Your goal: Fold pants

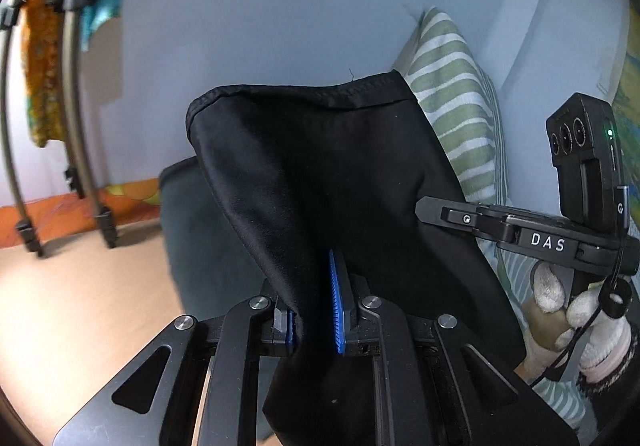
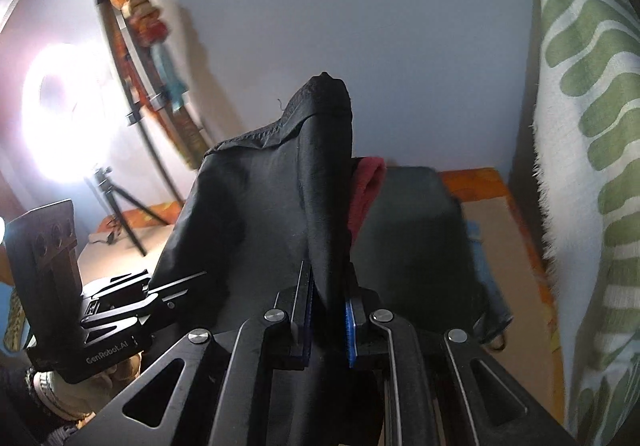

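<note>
The black pants (image 1: pixel 320 174) are held up in the air by both grippers, hem edge at the top. My left gripper (image 1: pixel 316 306) is shut on a fold of the black fabric between its blue pads. My right gripper (image 2: pixel 328 310) is shut on another bunch of the same pants (image 2: pixel 280 198), which stand up in a peak above it. The right gripper's body also shows at the right of the left wrist view (image 1: pixel 540 242), its fingertips hidden behind the fabric. The left gripper's body shows at the lower left of the right wrist view (image 2: pixel 112 318).
A green-and-white striped pillow (image 1: pixel 456 106) leans against the pale wall on the right. A dark tub (image 2: pixel 420 234) with a red cloth (image 2: pixel 366 190) stands below the pants. A clothes rack (image 1: pixel 76 106) with hanging cloths is at the left. A ring light on a tripod (image 2: pixel 64 114) glares.
</note>
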The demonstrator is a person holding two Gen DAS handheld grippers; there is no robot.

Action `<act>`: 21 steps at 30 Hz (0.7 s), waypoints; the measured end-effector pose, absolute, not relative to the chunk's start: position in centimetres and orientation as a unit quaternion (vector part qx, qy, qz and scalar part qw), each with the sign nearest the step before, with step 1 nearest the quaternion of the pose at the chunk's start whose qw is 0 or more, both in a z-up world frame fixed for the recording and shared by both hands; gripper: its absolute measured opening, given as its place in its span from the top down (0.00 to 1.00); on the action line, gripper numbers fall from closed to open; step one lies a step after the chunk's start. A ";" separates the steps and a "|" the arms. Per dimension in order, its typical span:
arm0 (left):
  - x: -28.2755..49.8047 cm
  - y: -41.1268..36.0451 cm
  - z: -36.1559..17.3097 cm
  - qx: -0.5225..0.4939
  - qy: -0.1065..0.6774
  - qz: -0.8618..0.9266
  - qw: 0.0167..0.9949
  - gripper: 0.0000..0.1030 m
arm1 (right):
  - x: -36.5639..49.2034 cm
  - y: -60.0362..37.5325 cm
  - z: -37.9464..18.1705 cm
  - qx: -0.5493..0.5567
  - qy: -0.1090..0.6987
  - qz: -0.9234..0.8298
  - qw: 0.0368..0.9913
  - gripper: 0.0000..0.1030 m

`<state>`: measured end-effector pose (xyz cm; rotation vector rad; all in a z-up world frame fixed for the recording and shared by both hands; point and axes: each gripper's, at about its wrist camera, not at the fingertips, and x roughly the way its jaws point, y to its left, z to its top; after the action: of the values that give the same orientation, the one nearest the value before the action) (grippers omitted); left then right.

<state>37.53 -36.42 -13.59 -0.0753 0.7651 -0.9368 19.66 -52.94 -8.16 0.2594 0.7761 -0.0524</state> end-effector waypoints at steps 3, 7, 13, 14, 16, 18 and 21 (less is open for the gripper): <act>38.6 -37.9 -14.4 -0.038 0.374 -0.439 0.816 0.88 | 21.0 -54.6 -8.7 0.121 0.378 -0.039 0.917 0.90; 39.5 -39.3 -15.4 -0.023 0.382 -0.431 0.817 0.88 | 22.1 -56.5 -9.4 0.121 0.380 -0.052 0.916 0.90; 40.2 -40.6 -16.4 -0.006 0.414 -0.404 0.816 0.80 | 23.3 -57.5 -10.7 0.105 0.396 -0.083 0.908 0.82; 40.2 -40.5 -16.5 -0.005 0.419 -0.400 0.815 0.78 | 23.4 -57.5 -10.8 0.102 0.399 -0.097 0.906 0.75; 40.1 -40.4 -16.3 -0.001 0.422 -0.397 0.816 0.71 | 23.4 -57.7 -10.9 0.095 0.398 -0.109 0.906 0.69; 40.3 -40.5 -16.3 0.011 0.421 -0.390 0.819 0.62 | 23.2 -57.6 -10.8 0.092 0.398 -0.112 0.906 0.66; 40.1 -40.1 -16.2 0.022 0.421 -0.379 0.824 0.52 | 22.9 -57.3 -10.5 0.082 0.396 -0.119 0.907 0.63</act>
<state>40.10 -40.07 -16.22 0.0475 0.8950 -0.8062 22.93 -57.34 -10.51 0.1684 0.8182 -0.2454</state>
